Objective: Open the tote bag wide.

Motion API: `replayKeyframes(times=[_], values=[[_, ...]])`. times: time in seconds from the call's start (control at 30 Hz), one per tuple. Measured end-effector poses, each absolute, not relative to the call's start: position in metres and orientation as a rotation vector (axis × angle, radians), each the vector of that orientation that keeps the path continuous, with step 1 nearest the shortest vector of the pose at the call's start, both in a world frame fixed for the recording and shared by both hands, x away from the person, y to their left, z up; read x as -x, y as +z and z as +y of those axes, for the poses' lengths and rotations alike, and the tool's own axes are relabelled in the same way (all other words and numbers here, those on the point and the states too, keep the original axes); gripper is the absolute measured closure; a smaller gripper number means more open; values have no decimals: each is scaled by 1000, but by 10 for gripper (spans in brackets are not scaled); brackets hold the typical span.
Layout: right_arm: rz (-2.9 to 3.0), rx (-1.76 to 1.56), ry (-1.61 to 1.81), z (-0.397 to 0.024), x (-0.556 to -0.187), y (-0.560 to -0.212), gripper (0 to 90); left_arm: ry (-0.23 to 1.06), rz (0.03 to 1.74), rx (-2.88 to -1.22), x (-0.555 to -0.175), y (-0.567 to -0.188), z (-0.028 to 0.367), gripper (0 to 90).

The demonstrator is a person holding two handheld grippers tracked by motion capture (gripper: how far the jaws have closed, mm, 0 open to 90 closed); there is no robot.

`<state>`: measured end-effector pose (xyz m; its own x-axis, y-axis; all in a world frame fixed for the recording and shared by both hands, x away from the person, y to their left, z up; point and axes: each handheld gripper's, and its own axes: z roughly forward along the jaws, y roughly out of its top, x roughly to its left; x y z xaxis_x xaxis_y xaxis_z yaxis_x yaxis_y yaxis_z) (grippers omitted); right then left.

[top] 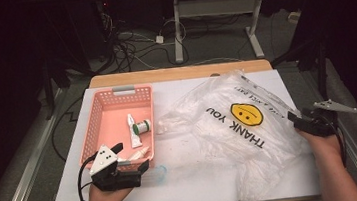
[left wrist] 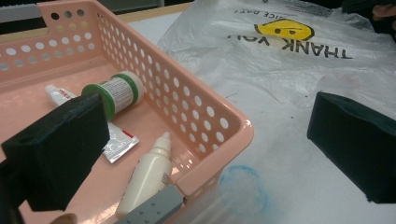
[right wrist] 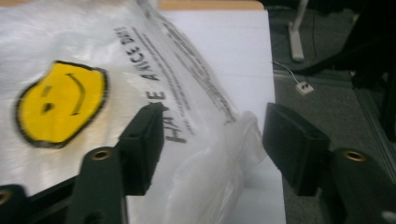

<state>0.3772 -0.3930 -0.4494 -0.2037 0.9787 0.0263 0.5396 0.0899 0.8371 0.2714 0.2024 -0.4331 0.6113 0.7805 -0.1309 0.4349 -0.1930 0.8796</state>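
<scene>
Plastic bag [top: 234, 125], clear with a yellow smiley face and "THANK YOU" print, lies crumpled across the right half of the white table [top: 186, 190] in the high view, its long axis running from the basket side out to the right edge. The right hand-held gripper [top: 303, 119] sits at the bag's right margin, so the bag lies to its left; the left hand-held gripper [top: 131, 158] is at the near corner of the pink basket [top: 99, 121], apart from the bag's bulk, though a thin clear fringe reaches near it. The right one is judged the nearer to the bag's edge. In the left gripper view, the left hand-held gripper [left wrist: 205, 154] stands wide open with nothing in it, straddling the basket's corner wall; a white dropper bottle [left wrist: 147, 179], a green-capped jar [left wrist: 116, 93] and a tube [left wrist: 112, 142] lie inside the basket. In the right gripper view, the right hand-held gripper [right wrist: 212, 144] is part open, a gathered fold of the bag's edge lying between the jaws; the pads do not appear to press on it, so no grip is confirmed.
</scene>
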Motion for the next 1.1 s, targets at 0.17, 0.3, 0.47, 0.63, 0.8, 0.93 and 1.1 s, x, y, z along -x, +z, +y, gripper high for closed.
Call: replayKeyframes(times=[0.17, 0.3, 0.47, 0.63, 0.8, 0.93, 1.1], values=[[1819, -1418, 1101, -388, -352, -439, 246, 405, 990, -1826, -273, -436, 204, 0], [1863, -1373, 1145, -379, -336, -440, 180, 418, 996, -1837, -272, -437, 204, 0], [1915, -1309, 1175, -367, -326, -445, 144, 412, 998, -1837, -272, -438, 204, 0], [2021, -1251, 1179, -350, -325, -452, 3, 409, 1001, -1833, -273, -438, 206, 0], [2063, -1202, 1200, -333, -323, -452, 2, 414, 1007, -1832, -273, -438, 207, 0], [2095, -1163, 1260, -319, -322, -450, 2, 412, 1005, -1833, -273, -438, 206, 0], [2125, -1103, 1259, -300, -321, -449, 2, 404, 1003, -1845, -273, -440, 202, 0]])
